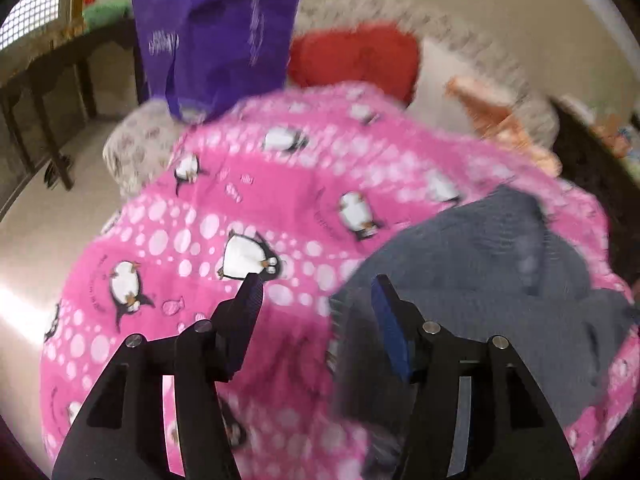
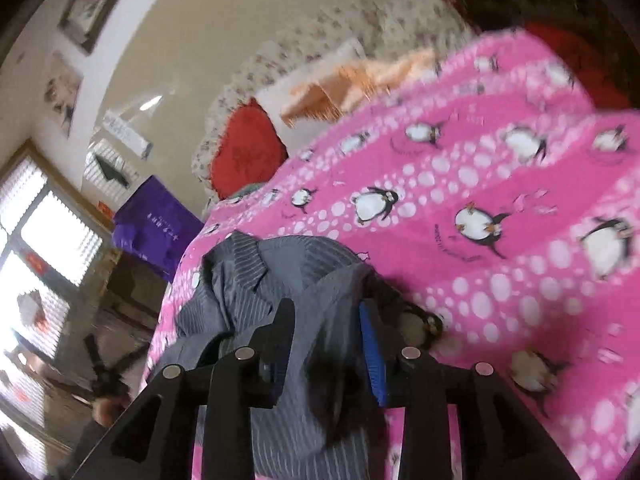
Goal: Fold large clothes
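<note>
Blurring smears both views, so fine detail is lost. Lying crumpled on the pink penguin blanket (image 1: 280, 208) over a bed: grey striped garment (image 2: 256, 280), collar-like folds visible only from the right wrist. Left gripper (image 1: 316, 284) open wide, jaws hovering over the blanket and the garment's edge, holding nothing. Right gripper (image 2: 326, 312) jaws parted with grey cloth between them; grip on it cannot be told. Beyond: purple bag (image 1: 216, 40), red cushion (image 1: 356, 56), peach cloth (image 2: 360, 80).

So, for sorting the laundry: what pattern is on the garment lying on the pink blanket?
Grey garment with fine stripes, clearest in the right wrist view.
</note>
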